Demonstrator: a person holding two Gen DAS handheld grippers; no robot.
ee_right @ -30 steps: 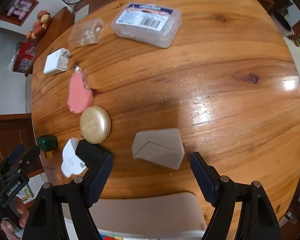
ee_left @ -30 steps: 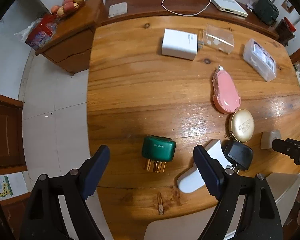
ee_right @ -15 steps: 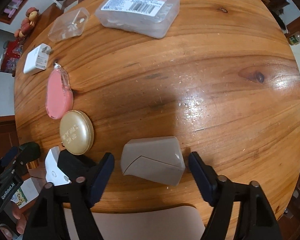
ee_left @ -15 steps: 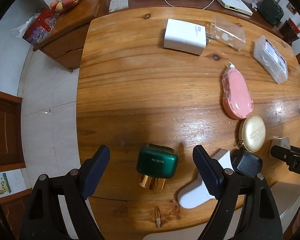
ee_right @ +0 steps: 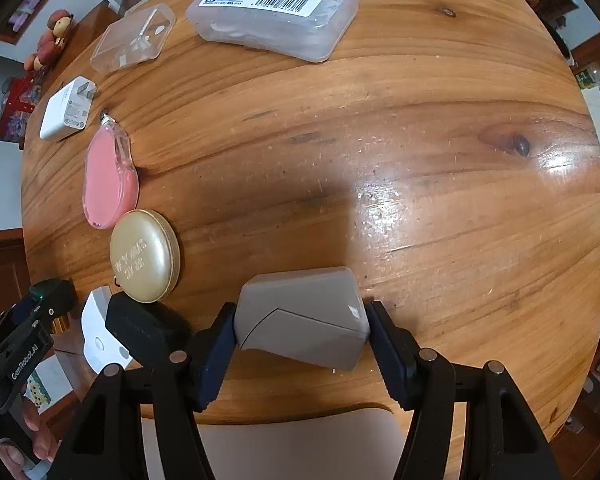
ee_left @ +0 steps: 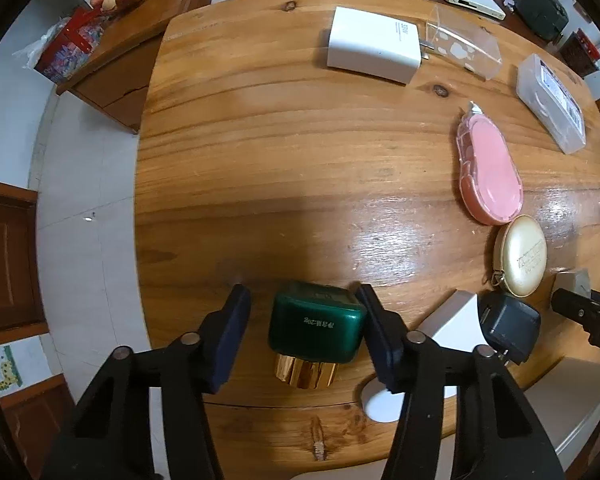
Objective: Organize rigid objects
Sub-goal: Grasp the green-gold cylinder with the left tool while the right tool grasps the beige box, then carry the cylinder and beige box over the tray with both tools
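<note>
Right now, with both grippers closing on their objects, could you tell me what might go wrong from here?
1. The left gripper has its right finger at the green jar, with a gap on the left; closing may shove the jar sideways.
2. The white plug and black charger lie just right of that finger and could get bumped.
3. The right gripper pinches the grey box across slanted faces, so it might twist out.

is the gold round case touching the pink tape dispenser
No, in the right wrist view a thin strip of table shows between the gold round case and the pink tape dispenser.
</note>
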